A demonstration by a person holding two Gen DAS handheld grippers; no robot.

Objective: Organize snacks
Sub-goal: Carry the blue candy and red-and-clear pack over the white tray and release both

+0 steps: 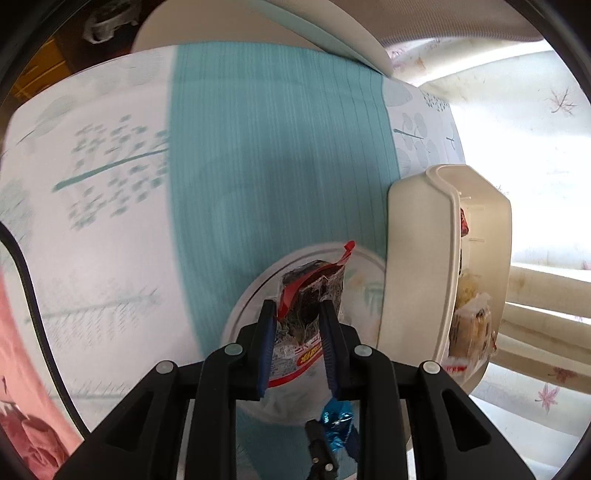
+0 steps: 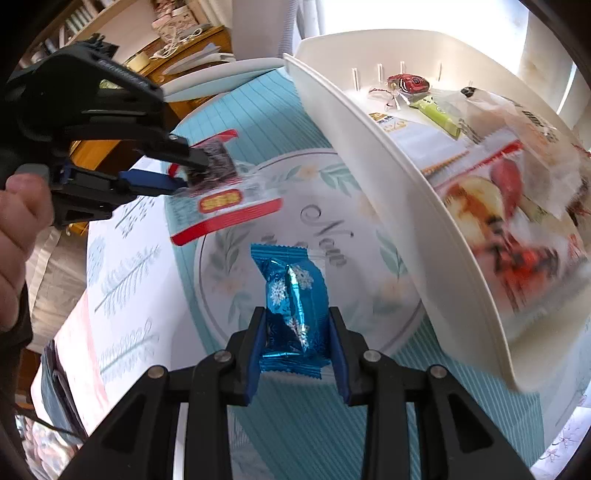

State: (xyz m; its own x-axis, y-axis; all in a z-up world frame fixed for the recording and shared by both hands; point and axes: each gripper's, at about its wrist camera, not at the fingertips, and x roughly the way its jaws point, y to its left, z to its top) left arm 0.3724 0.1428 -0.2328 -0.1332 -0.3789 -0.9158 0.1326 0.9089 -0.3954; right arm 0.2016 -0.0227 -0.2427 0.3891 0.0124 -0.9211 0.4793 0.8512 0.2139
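My left gripper [image 1: 298, 308] is shut on a clear red-edged snack packet with a dark filling [image 1: 308, 295] and holds it above a white floral plate [image 1: 365, 284]. The right wrist view shows the same gripper [image 2: 184, 166] and packet [image 2: 221, 195] at upper left. My right gripper [image 2: 297, 314] is shut on a shiny blue snowflake candy wrapper [image 2: 291, 295] over the plate [image 2: 229, 266]. That candy also shows low in the left wrist view [image 1: 338, 424]. A white basket [image 2: 388, 166] holds several snack packets [image 2: 509, 206] to the right.
The table has a teal and white leaf-pattern cloth [image 1: 258, 155]. The basket [image 1: 417, 258] stands right of the plate near the table's edge. A chair back [image 1: 258, 26] sits beyond the table. Wooden furniture [image 2: 192, 40] is at the far left.
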